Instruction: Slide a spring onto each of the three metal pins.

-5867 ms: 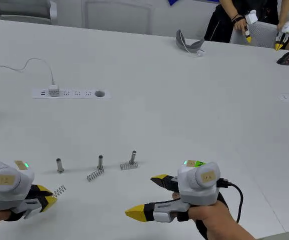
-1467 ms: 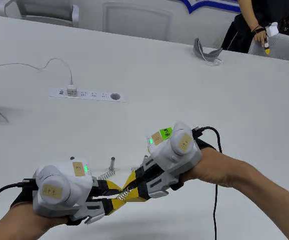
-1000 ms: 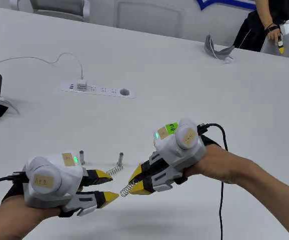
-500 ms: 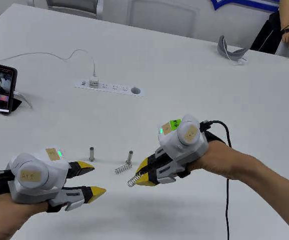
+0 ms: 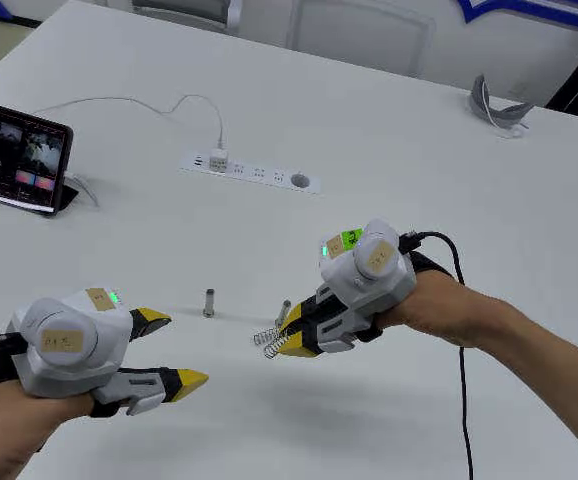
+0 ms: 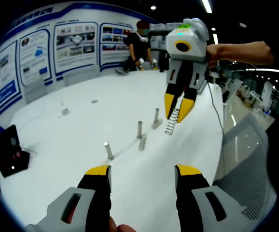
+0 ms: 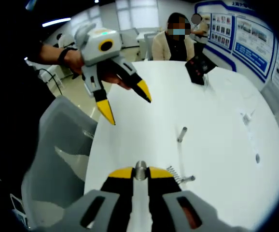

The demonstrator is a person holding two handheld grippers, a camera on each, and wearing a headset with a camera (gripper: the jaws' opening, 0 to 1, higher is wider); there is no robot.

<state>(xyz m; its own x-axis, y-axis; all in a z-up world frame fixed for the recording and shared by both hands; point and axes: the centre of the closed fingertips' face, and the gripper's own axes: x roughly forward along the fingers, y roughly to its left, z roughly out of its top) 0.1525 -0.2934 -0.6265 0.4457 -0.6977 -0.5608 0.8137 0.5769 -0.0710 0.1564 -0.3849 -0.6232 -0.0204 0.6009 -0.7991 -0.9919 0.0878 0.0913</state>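
- The spring [image 5: 267,340] is a short silvery coil. The yellow tips of the right tongs [image 5: 287,345] are pressed together on one end of it, and the rest pokes out free past the tips.
- It is held low over the white surface [image 5: 419,180], just beside the pins [image 6: 140,129] (in the left gripper view it hangs downward from the tips, nearest the far end of their row).
- The three pins are small grey metal posts, standing upright in a loose row.
- A second spring [image 7: 173,173] lies flat on the surface next to one pin.
- The left tongs [image 5: 174,348] are spread wide with nothing between them, near the row but not touching it.
- Farther back lie a white power strip [image 5: 254,172] with a plug and a white cable [image 5: 139,103]. A dark tablet [image 5: 17,142] stands propped at the left edge, its screen lit.
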